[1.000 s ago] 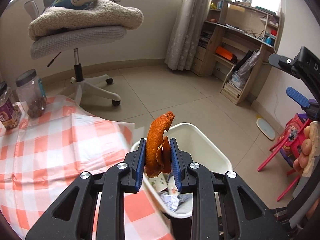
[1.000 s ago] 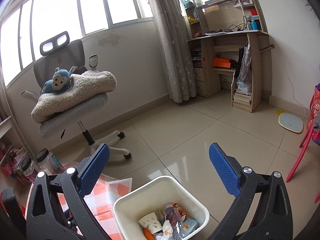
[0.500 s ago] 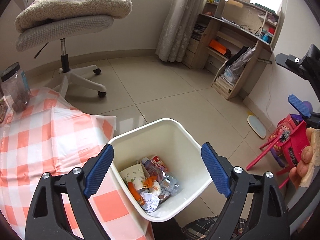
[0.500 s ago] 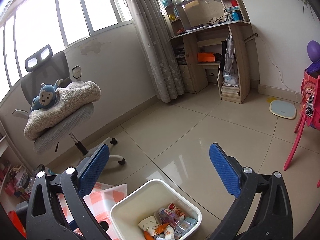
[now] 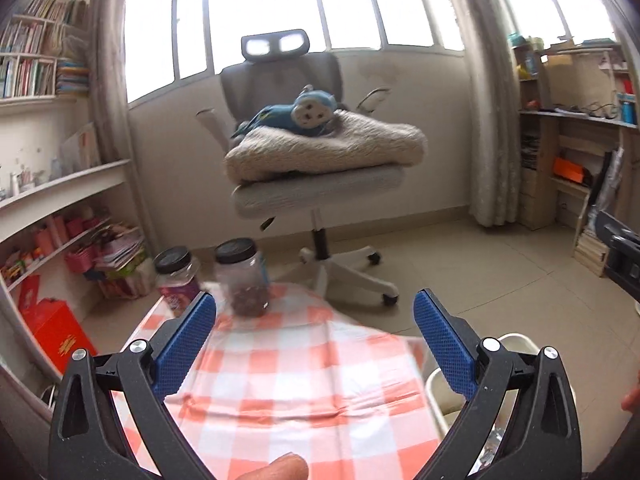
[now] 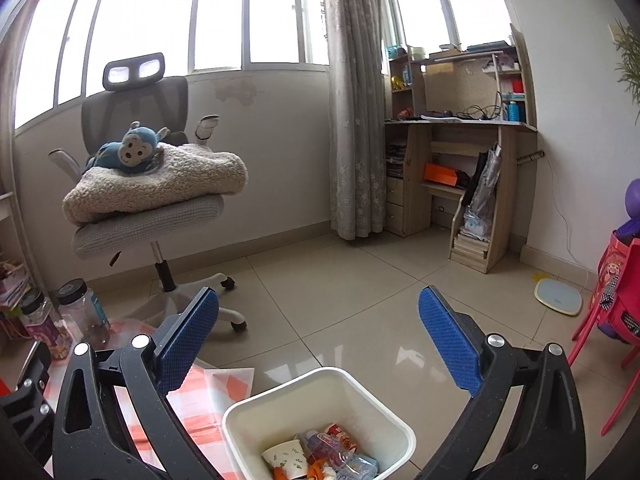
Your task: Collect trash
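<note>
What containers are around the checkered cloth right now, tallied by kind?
Black-lidded jars: 2, the purple-labelled jar and the blue-labelled jar, standing at the cloth's far end.
White trash bins: 1, the bin, beside the cloth, with trash inside.
Total: 3 containers.

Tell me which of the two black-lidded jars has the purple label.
The left jar, the one nearer the wall shelves. Its neighbour shows brown contents and a bluish label instead.
</note>
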Demonstrator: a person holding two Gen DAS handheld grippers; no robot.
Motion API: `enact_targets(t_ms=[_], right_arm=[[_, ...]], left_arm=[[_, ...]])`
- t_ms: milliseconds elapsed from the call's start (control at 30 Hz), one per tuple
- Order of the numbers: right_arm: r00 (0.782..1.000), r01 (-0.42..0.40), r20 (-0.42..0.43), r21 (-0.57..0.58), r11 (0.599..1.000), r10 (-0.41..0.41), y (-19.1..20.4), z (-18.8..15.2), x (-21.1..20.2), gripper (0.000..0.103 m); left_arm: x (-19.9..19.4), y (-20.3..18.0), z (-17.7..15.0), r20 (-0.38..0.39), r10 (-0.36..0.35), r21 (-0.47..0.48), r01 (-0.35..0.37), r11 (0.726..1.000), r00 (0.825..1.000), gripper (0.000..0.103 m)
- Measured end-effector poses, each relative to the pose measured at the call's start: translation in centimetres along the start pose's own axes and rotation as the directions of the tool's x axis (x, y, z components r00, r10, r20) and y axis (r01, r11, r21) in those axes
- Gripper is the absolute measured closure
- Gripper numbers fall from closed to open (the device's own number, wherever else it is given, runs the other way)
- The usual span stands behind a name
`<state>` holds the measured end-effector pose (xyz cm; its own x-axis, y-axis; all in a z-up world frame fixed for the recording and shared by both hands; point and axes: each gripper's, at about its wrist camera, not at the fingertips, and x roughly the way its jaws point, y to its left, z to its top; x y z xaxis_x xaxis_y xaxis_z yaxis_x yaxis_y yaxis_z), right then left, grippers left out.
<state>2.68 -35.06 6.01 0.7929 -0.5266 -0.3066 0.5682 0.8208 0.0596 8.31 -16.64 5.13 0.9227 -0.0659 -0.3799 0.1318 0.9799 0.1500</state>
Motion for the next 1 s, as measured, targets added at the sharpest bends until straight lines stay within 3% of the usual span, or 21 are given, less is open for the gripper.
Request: enact_targets(t_ms=[100,267,533,1000], right_arm=[[0.998,-0.059,0.001,-0.027,0.998,0.059,2.2,-0.2,-0.8,0.007],[0.995,-0.103,0.002,-0.075,0.992,0.103,5.7,-0.6,-1.8,0.007],[0.979,-0.201,-0.043,-0.113,0.973,0.197,10.0,-1.4,-2.6,0.007],[0.951,-0.305,-0.089,-0.131,0.943,0.295,14.8,-2.2,-3.6,0.007]], left_arm=[[0.8,2.7,-0.3,-0.058,-0.015,-0.072,0.011,0.997,0.998,0.007],[0.4,6.3,-0.9,-0.062,-0.007,-0.157,-0.003,0.988,0.998,0.007],[-1.0,9.9,-1.1,-0.048,0.029,-0.195,-0.038,0.980,0.998,0.007],[-1.2,14.1,-1.7,-0.083,0.085,-0.206,-0.101,0.973,0.993,0.007]])
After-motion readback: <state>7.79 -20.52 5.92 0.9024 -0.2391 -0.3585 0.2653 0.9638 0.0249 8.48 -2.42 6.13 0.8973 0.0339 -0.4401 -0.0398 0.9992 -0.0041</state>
